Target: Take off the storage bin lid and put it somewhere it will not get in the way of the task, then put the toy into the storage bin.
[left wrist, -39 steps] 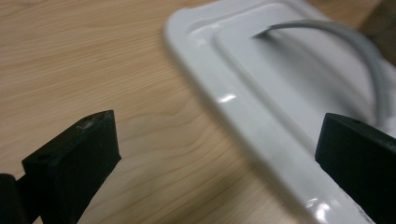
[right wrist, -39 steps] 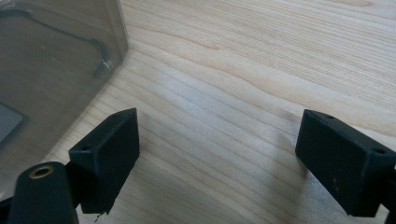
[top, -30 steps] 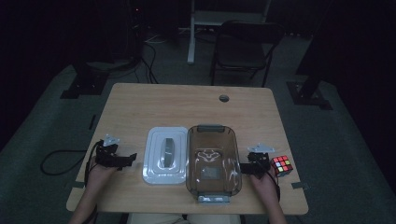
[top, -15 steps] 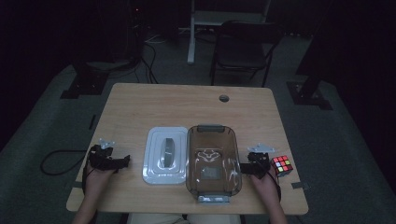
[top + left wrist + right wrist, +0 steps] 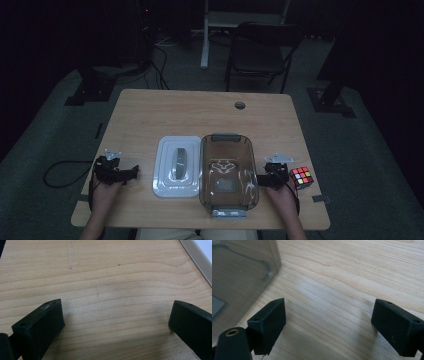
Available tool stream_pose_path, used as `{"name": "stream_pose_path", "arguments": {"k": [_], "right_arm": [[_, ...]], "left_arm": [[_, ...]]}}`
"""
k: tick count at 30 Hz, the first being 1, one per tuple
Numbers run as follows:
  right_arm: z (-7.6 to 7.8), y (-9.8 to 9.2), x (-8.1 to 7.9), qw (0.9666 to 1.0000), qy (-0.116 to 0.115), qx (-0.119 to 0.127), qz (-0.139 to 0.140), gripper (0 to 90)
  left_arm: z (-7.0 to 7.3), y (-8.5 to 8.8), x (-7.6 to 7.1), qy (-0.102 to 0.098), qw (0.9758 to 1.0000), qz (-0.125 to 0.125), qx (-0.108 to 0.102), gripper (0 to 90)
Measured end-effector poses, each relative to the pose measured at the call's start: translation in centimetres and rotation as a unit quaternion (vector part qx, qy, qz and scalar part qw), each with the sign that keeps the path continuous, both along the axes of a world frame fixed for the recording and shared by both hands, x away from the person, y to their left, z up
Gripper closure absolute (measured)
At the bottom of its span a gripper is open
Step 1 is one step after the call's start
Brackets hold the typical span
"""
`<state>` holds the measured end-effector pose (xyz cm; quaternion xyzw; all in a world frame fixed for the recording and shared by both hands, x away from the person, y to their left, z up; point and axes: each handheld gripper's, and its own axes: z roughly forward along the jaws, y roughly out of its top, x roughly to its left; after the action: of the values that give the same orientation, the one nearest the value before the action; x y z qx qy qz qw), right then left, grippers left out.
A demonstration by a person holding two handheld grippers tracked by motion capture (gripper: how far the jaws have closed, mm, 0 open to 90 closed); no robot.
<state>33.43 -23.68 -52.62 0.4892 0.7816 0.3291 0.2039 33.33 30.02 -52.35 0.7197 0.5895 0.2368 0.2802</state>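
Progress: nothing gripped yet | left gripper (image 5: 131, 173) jaws spread, empty, low over bare table (image 5: 150, 110) | right gripper (image 5: 261, 180) jaws spread, empty, just beside clear container (image 5: 227, 172) | white lid (image 5: 177, 166) lies off, left of container | puzzle cube (image 5: 301, 176) outside, untouched | goal unstated.

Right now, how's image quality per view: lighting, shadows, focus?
High view: dim, room near black, yet the multicoloured puzzle cube reads clearly. Left gripper view: bright, soft jaw shadows on the light wooden table. Right gripper view: bright, the smoky transparent plastic container slightly soft.
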Motion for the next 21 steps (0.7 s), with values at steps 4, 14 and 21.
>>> {"name": "stream_pose_path", "arguments": {"k": [4, 14, 21], "right_arm": [[0.3, 0.0, 0.0, 0.9999, 0.012, -0.006, -0.004, 13.8], [2.5, 0.1, -0.6, 1.0, 0.003, -0.001, 0.002, 13.8], [4.6, -0.8, -1.3, 0.9995, -0.027, 0.004, -0.016, 13.8]], "left_arm": [[0.0, 0.0, 0.0, 0.0, 1.0, 0.001, 0.0, 0.5], [0.0, 0.0, 0.0, 0.0, 1.0, 0.0, 0.0, 0.6], [0.0, 0.0, 0.0, 0.0, 1.0, -0.001, -0.001, 0.6]]}}
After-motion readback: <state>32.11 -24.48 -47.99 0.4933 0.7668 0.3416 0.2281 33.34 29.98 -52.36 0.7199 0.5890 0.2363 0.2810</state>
